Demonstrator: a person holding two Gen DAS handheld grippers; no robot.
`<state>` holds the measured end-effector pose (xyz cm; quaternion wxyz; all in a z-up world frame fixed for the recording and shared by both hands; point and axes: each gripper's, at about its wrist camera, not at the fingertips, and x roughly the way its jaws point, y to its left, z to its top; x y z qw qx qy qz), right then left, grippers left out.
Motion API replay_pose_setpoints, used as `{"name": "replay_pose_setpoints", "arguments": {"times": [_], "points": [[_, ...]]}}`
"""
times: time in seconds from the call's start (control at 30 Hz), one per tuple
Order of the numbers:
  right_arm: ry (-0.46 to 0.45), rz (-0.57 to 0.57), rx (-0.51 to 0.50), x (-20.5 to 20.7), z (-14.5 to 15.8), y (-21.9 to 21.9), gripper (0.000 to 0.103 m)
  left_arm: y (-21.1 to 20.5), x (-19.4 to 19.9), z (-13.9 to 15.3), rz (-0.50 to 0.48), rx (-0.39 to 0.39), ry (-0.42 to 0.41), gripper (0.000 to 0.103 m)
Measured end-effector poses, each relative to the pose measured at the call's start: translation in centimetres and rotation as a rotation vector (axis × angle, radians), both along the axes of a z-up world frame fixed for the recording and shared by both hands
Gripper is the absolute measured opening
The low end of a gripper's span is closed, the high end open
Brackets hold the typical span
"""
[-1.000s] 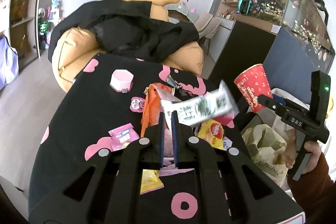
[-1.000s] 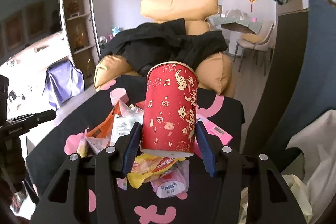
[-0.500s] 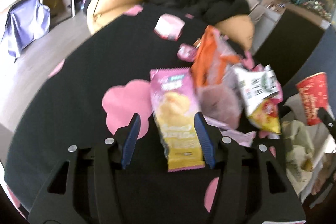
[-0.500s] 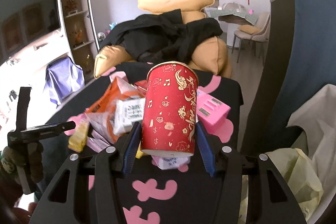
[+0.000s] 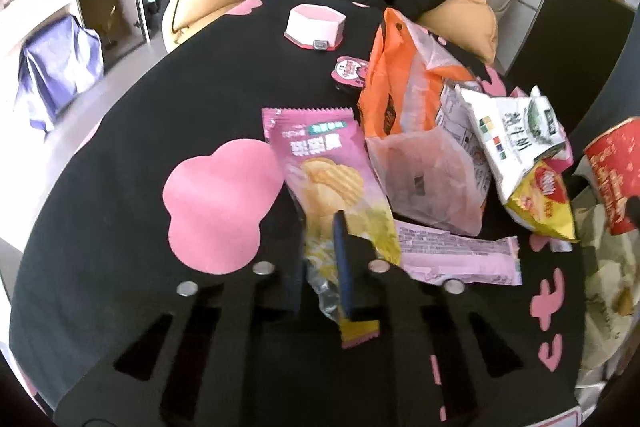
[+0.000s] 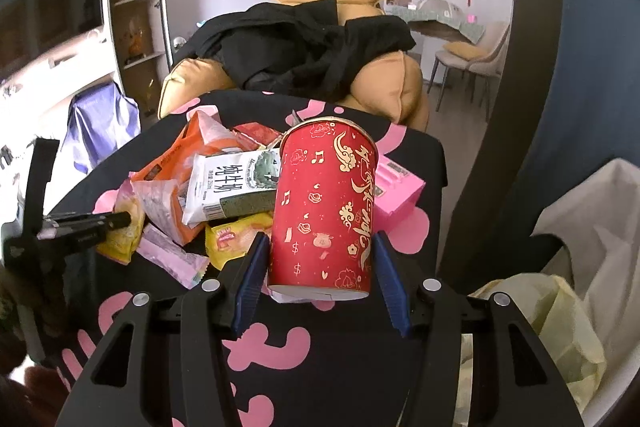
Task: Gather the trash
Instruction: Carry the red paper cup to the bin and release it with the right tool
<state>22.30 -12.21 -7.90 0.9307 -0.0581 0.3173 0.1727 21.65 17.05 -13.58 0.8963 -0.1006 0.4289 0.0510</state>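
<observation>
Lowered, left gripper [image 5: 324, 259] closing on chip packet [image 5: 326, 183] lying lengthwise; right gripper [image 6: 324, 281] clasps upright cup [image 6: 326, 207].

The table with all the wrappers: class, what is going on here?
A person is clearing trash with two handheld grippers. The left gripper is closing on a purple chip packet lying on the black tablecloth. The right gripper holds a red paper cup upright, near a bag.

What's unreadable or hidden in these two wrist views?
- Left wrist view: the chip packet's lower end, hidden by the closing left gripper.
- Right wrist view: the inside of the red cup, seen from the side only.
- Right wrist view: the trash bag, cut off by the frame edge.
</observation>
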Motion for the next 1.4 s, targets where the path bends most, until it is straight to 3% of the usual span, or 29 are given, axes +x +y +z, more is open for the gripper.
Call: {"name": "replay_pose_setpoints", "arguments": {"times": [0.27, 0.47, 0.77, 0.97, 1.17, 1.27, 1.4], "points": [[0.012, -0.012, 0.044, -0.3, 0.6, -0.9, 0.050, 1.2, -1.8, 4.0, -0.012, -0.084, -0.125, 0.003], [-0.032, -0.022, 0.059, -1.4, 2.1, -2.0, 0.050, 1.7, -3.4, 7.4, -0.038, -0.147, -0.223, 0.001], [-0.059, -0.053, 0.098, -2.4, 2.8, -4.8, 0.050, -1.9, -4.1, 10.8, -0.129, -0.147, -0.288, 0.001], [-0.122, -0.112, 0.107, -4.1, 5.0, -8.7, 0.050, -6.9, -3.2, 14.0, -0.263, -0.182, -0.323, 0.001], [-0.206, -0.244, 0.073, -6.4, 7.7, -15.5, 0.050, -16.1, -2.0, 17.1, -0.484, -0.223, -0.360, 0.001], [-0.242, -0.335, 0.054, -7.7, 8.5, -19.7, 0.050, -21.1, -1.2, 17.2, -0.571, -0.278, -0.357, 0.001], [-0.270, -0.428, 0.030, -9.1, 8.5, -23.7, 0.050, -27.2, -0.1, 14.7, -0.626, -0.379, -0.328, 0.001]]}}
